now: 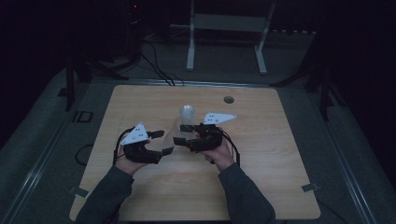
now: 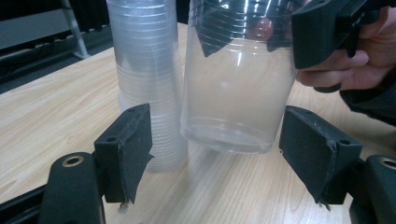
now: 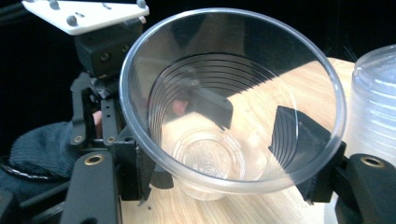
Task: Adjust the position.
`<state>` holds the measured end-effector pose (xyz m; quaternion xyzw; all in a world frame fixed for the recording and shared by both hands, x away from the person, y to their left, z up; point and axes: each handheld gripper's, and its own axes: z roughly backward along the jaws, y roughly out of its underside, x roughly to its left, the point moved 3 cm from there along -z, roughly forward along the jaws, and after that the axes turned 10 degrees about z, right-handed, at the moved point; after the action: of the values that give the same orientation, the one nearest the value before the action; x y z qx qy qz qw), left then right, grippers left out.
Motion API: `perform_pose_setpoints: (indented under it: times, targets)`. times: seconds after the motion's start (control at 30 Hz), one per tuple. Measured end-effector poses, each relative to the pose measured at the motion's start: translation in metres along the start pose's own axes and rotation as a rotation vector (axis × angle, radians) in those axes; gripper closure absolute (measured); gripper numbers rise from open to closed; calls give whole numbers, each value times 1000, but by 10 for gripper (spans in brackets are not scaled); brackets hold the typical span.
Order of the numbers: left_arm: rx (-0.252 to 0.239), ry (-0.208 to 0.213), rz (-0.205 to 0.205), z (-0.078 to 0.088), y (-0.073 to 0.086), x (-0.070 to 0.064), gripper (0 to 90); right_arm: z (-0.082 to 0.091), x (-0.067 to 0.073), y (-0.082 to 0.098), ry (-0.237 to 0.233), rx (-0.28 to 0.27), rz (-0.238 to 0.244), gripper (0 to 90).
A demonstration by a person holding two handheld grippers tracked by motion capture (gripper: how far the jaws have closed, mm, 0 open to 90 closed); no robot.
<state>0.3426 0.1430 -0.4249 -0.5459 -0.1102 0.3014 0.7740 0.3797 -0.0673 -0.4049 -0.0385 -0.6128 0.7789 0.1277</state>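
Wooden desk (image 1: 261, 186) w/ a round cable hole (image 1: 229, 99) near its far edge, dim room. A tall stack of clear plastic cups (image 1: 187, 116) stands upright about mid-desk, a bit toward the far edge. Right gripper (image 1: 184, 134) sits just on the near side of that stack, claw clamped on a single clear cup (image 3: 219, 116): in the right gripper view one jaw is pressed on the outside of the cup wall and the other shows through the cup from its other side, cup tilted w/ its mouth toward the camera. In the left gripper view the cup (image 2: 236, 84) hangs just beside the stack (image 2: 147, 79), its base lifted off the desk and slightly tilted; whether cup and stack touch can't be told. Left gripper (image 1: 161, 142) is close by, on the left-edge side of the cup, claw apart, holding nothing, its two jaws either side of the cup's base but clear of it. Person's hands and dark sleeves (image 1: 107, 196) come in from the near edge. A white stand (image 1: 226, 35) is on the floor beyond the far edge.
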Motion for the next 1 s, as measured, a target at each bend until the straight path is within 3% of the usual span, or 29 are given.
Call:
perform_pose_setpoints:
  times: [0.63,1.0]
  targets:
    - [47,-38,-48,-9,2,-7,293,-7,6,-5,77,146,87,335]
    - [74,-60,-66,-18,5,-11,293,-12,11,-8,94,202,122,335]
